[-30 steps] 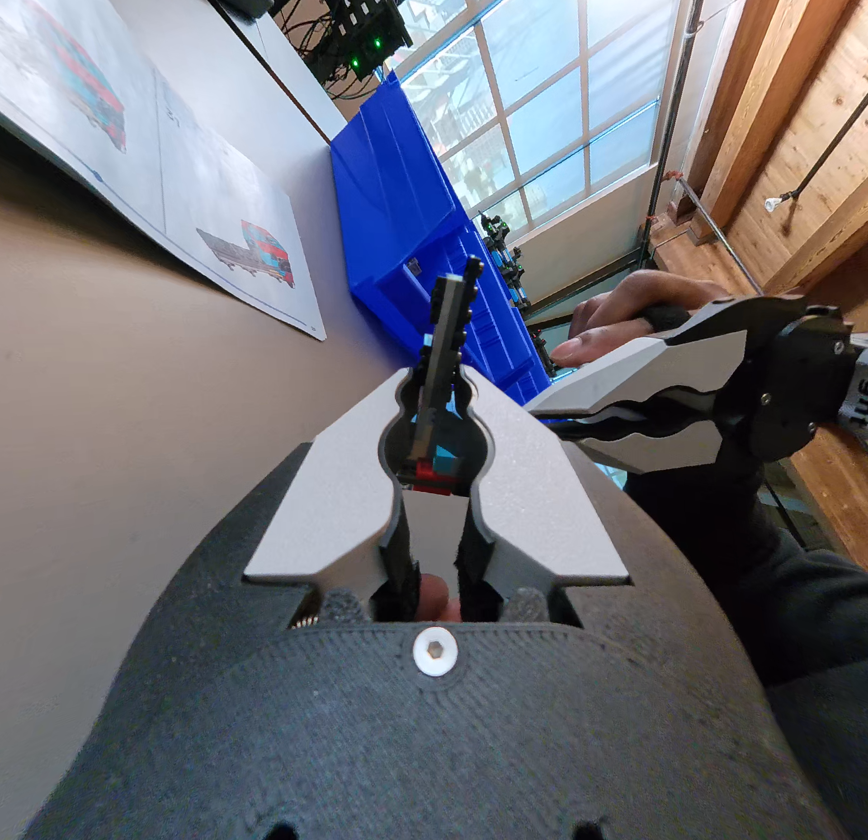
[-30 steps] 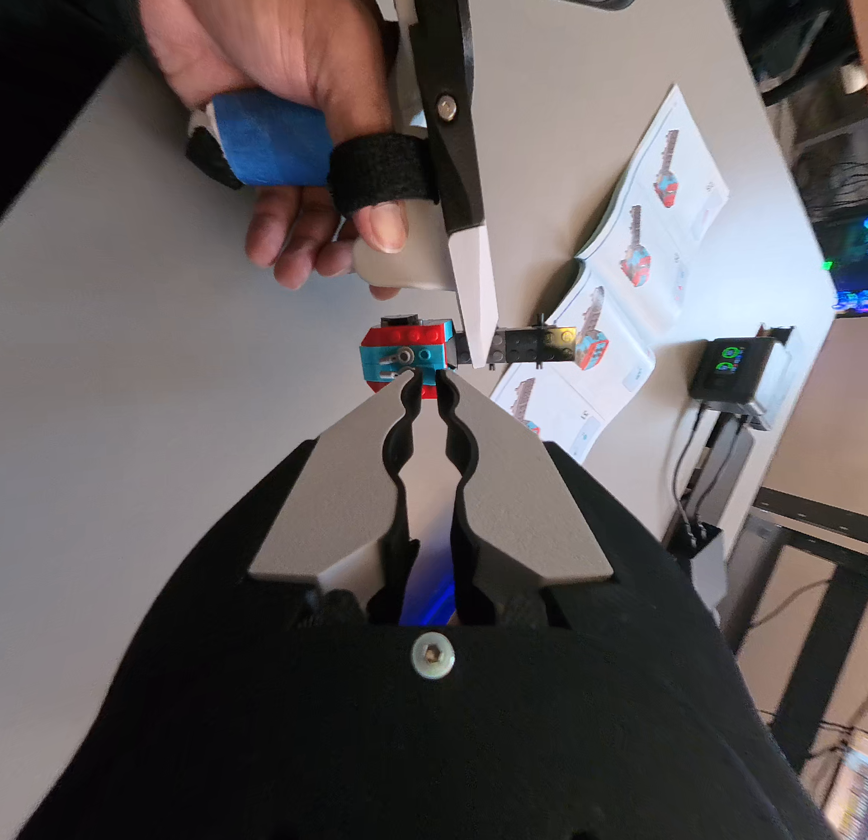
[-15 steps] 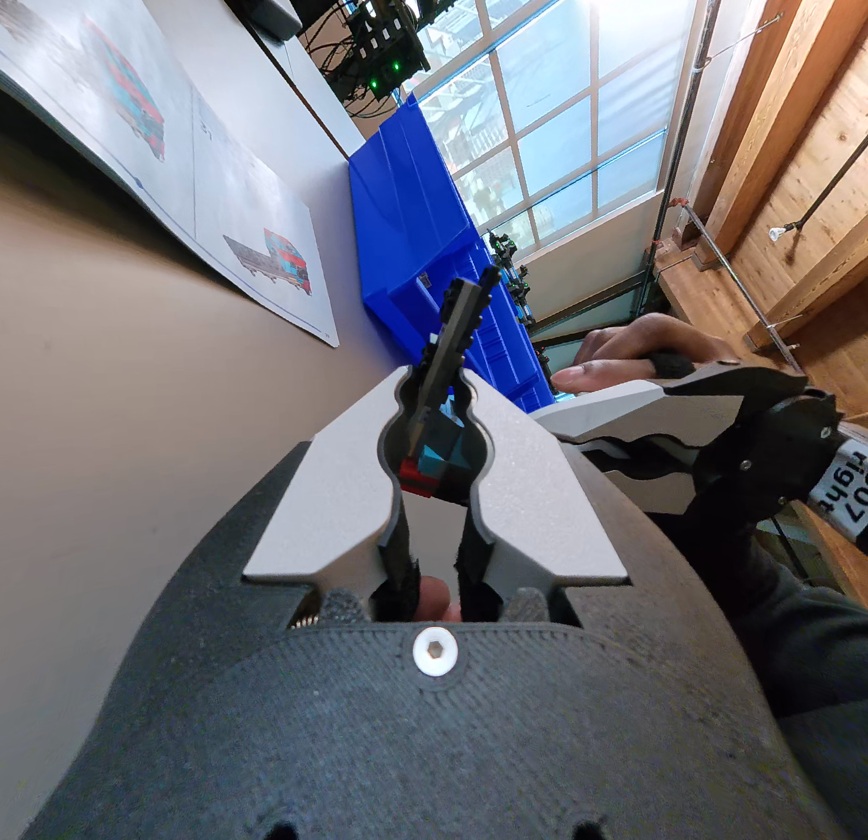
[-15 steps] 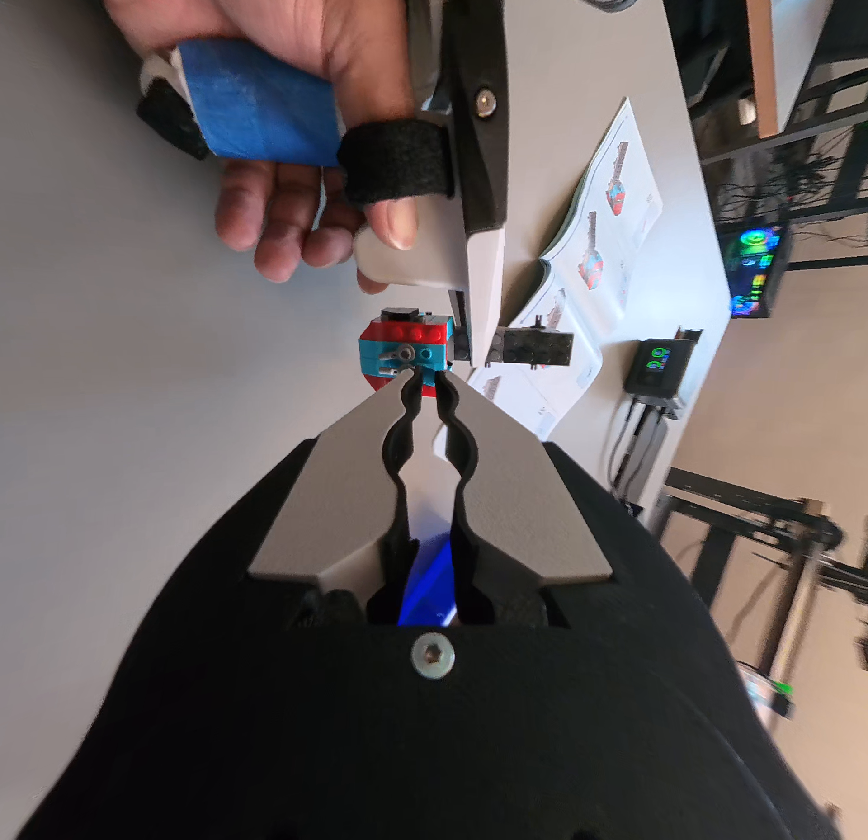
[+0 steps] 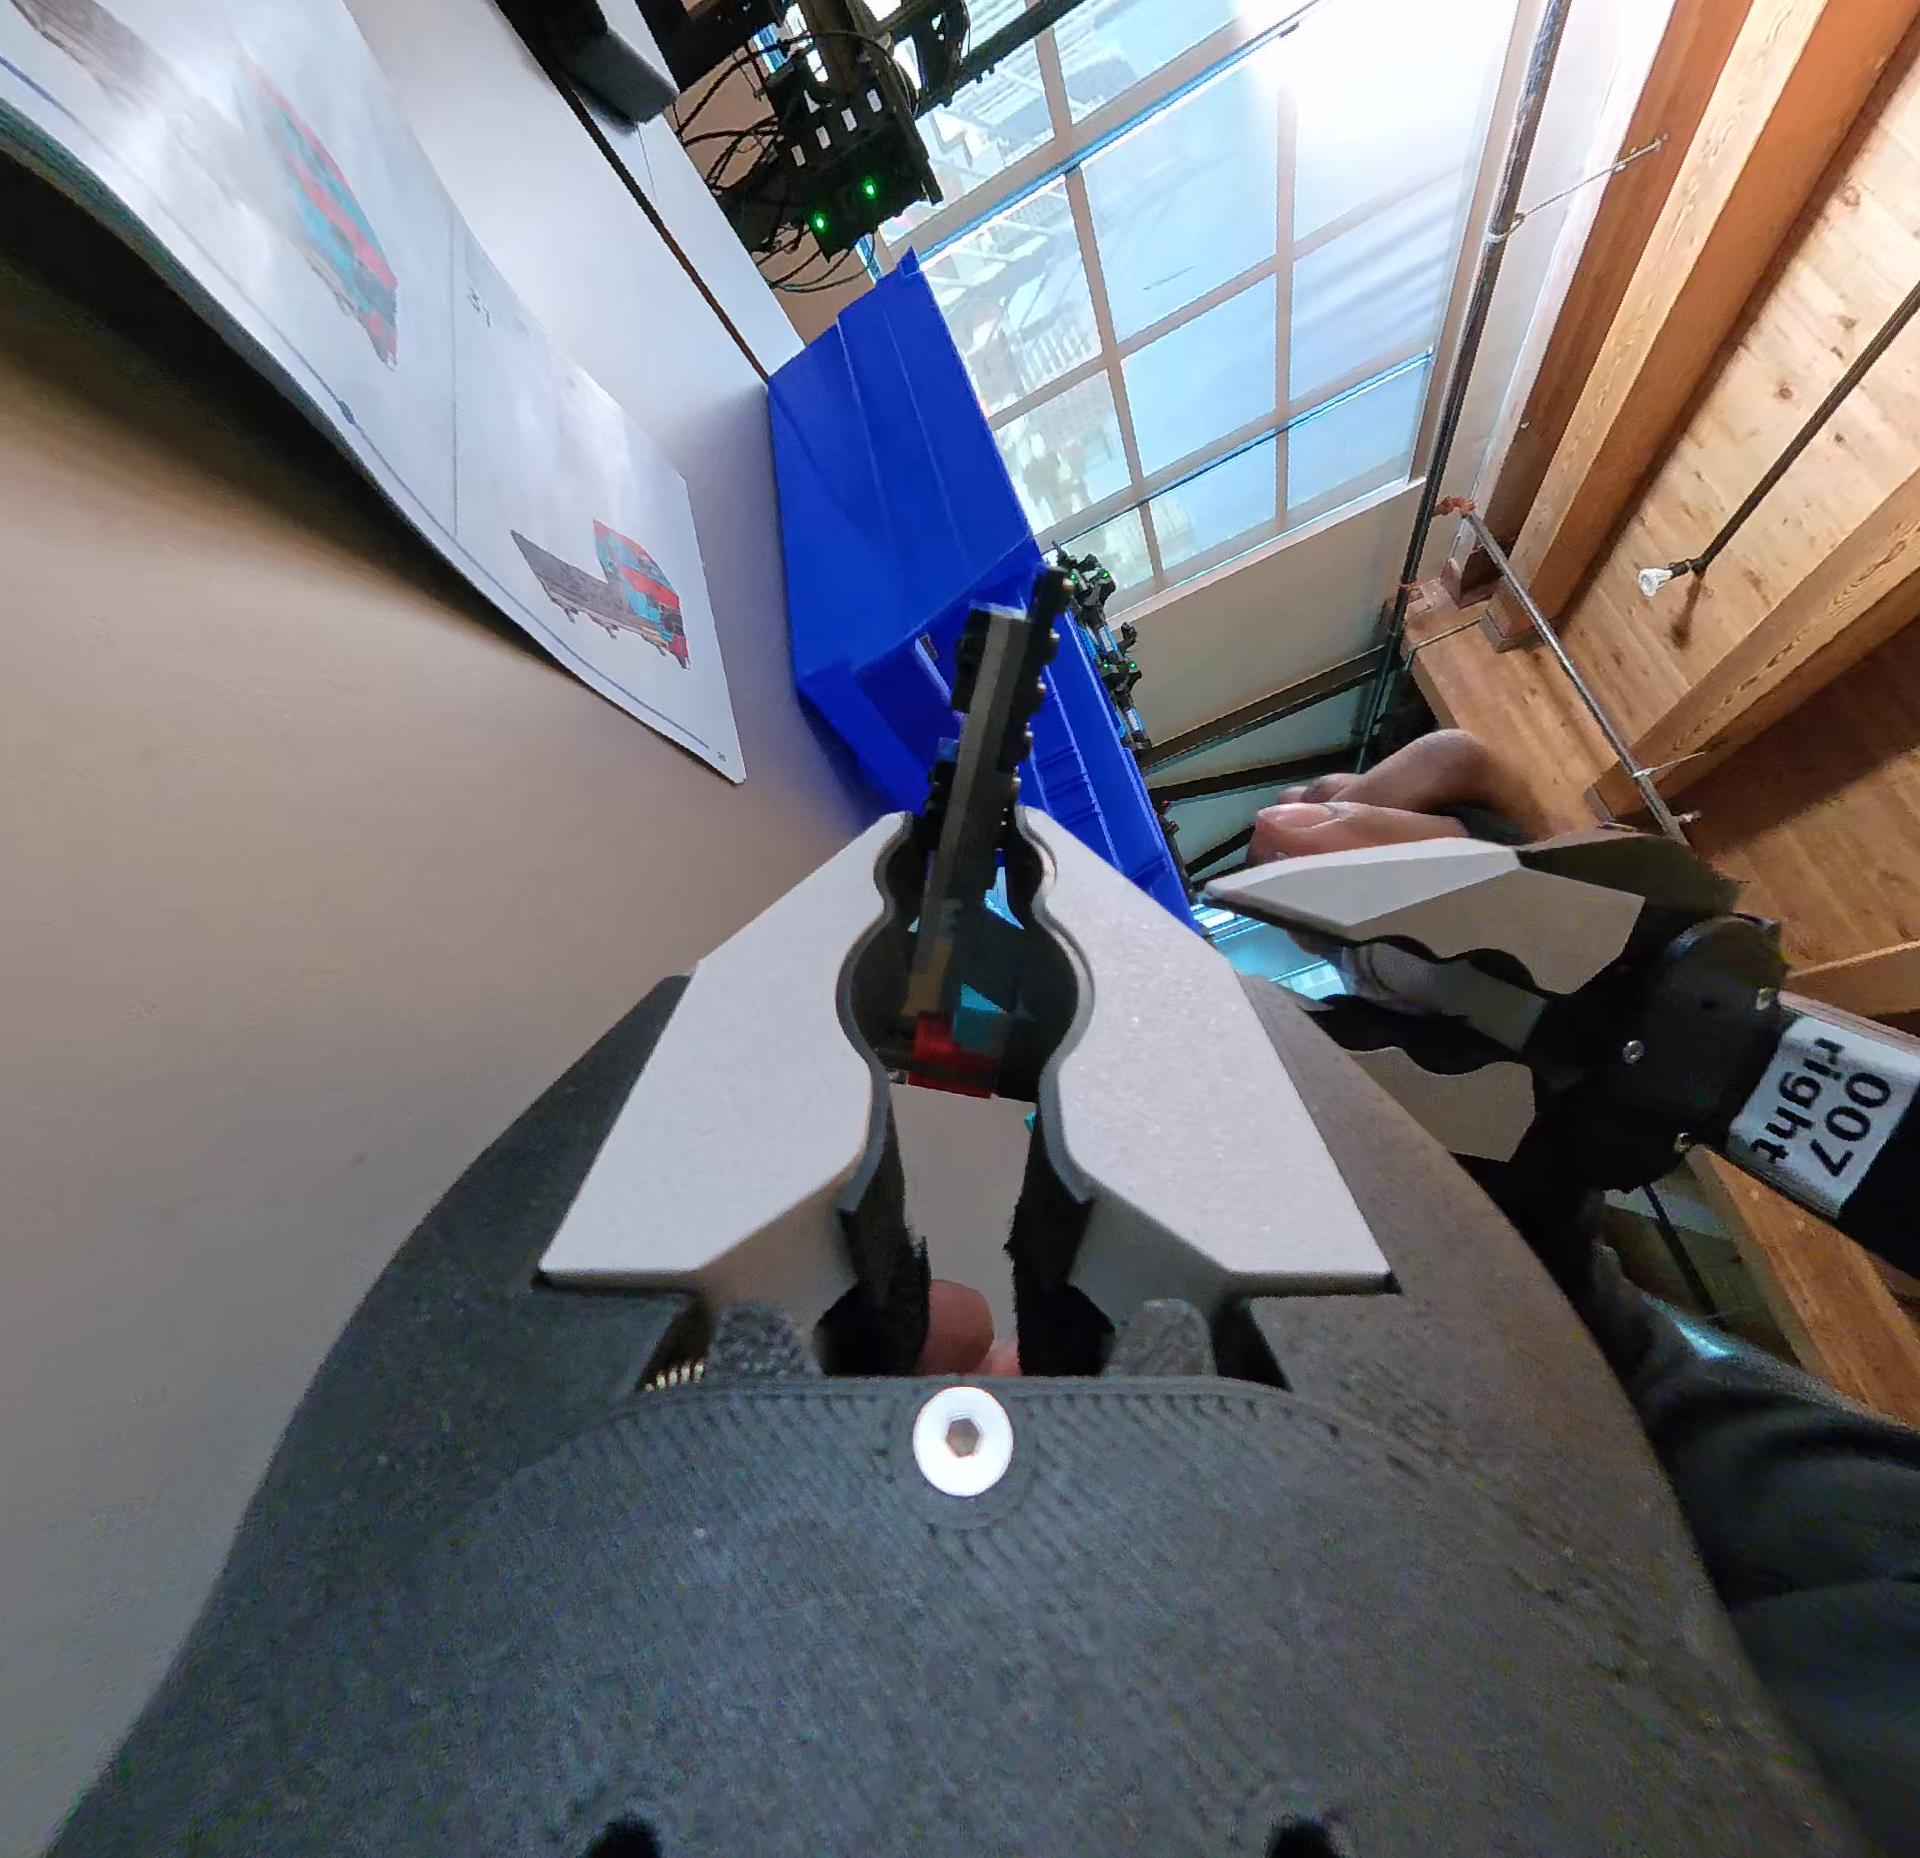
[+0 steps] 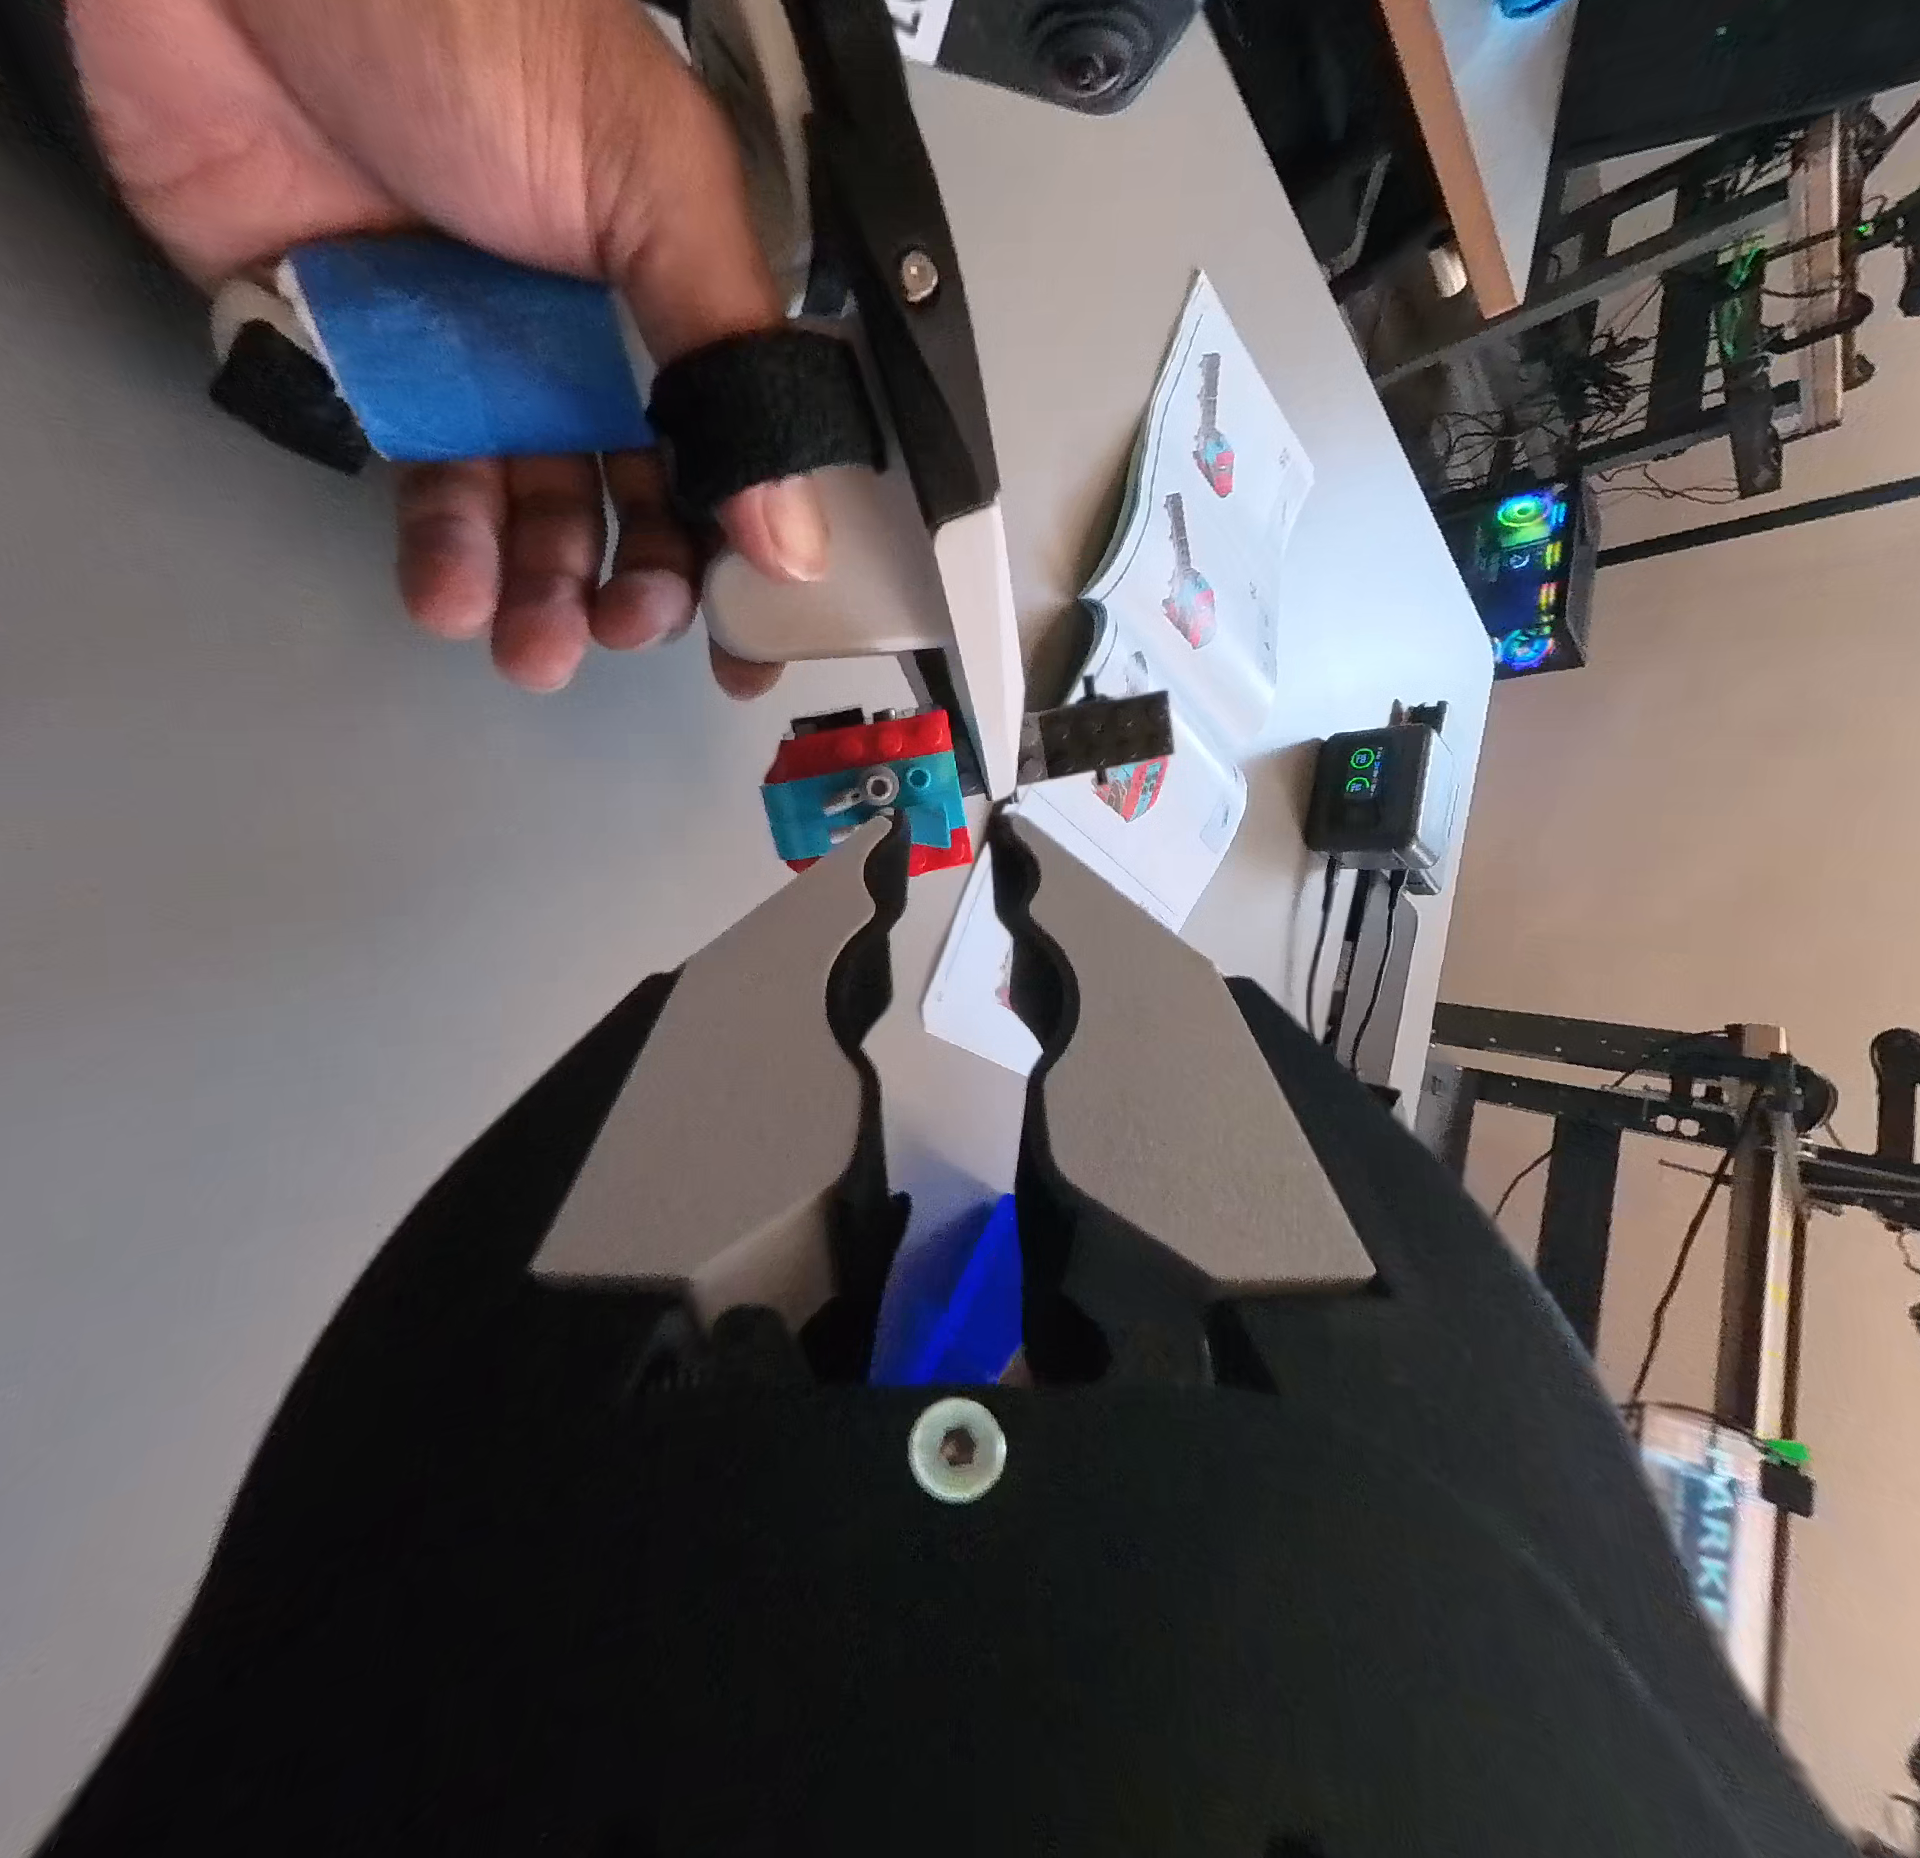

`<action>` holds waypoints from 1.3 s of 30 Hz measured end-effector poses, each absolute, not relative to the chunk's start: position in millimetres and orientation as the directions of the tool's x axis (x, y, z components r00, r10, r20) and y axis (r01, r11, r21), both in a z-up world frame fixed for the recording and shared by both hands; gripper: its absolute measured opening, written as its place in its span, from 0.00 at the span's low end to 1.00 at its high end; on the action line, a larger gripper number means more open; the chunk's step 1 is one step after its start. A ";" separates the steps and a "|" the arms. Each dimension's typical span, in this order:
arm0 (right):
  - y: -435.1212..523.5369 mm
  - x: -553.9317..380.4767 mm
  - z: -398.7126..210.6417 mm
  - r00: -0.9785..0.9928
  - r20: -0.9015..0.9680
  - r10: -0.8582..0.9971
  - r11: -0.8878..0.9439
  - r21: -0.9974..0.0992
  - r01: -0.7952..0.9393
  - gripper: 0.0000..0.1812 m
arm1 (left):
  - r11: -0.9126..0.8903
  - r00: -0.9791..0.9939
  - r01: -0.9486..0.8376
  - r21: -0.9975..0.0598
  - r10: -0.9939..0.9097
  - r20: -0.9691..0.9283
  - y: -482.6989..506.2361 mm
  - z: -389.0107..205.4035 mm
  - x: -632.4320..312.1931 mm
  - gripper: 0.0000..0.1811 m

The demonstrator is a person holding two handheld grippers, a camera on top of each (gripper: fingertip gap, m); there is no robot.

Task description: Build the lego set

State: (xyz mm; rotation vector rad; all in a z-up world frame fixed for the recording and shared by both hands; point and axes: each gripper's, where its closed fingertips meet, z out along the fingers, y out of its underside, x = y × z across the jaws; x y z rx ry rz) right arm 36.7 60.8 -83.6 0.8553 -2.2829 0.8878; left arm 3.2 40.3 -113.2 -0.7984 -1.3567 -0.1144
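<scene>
The lego model (image 5: 977, 852), mid-frame in the left wrist view, is pinched by the left tongs (image 5: 963, 832) above the worktop (image 5: 260, 925). The right tongs (image 6: 940, 821) stand slightly spread, tips just beside it. A booklet (image 6: 1195, 603) lies centre right.

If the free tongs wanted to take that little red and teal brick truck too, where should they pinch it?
Probably the red-and-teal cab, pinched across its flat sides from the near side. It sticks out clear of the left tongs, which clamp the dark plate; the open right tongs already face it.
</scene>
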 end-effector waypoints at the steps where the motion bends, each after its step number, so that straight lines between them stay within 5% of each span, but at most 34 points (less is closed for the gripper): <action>1: 61.5 36.7 -82.7 -0.665 0.662 -0.346 0.580 -0.405 -0.706 0.09 | 0.740 0.250 0.512 -0.437 0.359 0.899 40.5 -113.1 3.2 0.08; 7: 66.6 33.8 -78.3 -0.833 0.508 -0.218 0.566 -0.630 -0.532 0.07 | 0.747 0.264 0.528 -0.404 0.308 0.914 45.7 -110.2 4.2 0.08; 12: 67.0 30.8 -68.4 -0.999 0.012 -0.031 0.441 -0.897 -0.024 0.14 | 0.773 0.298 0.556 -0.305 0.157 0.942 49.7 -100.2 7.4 0.08; 18: 71.9 25.1 -55.4 -0.831 -0.556 0.032 0.114 -0.823 0.556 0.24 | 0.761 0.378 0.564 -0.320 0.107 0.920 55.7 -86.6 11.7 0.08; 39: 76.0 40.9 -73.2 -0.780 -0.626 -0.016 0.146 -0.773 0.617 0.27 | 0.705 0.459 0.562 -0.433 0.170 0.872 69.7 -78.4 17.3 0.08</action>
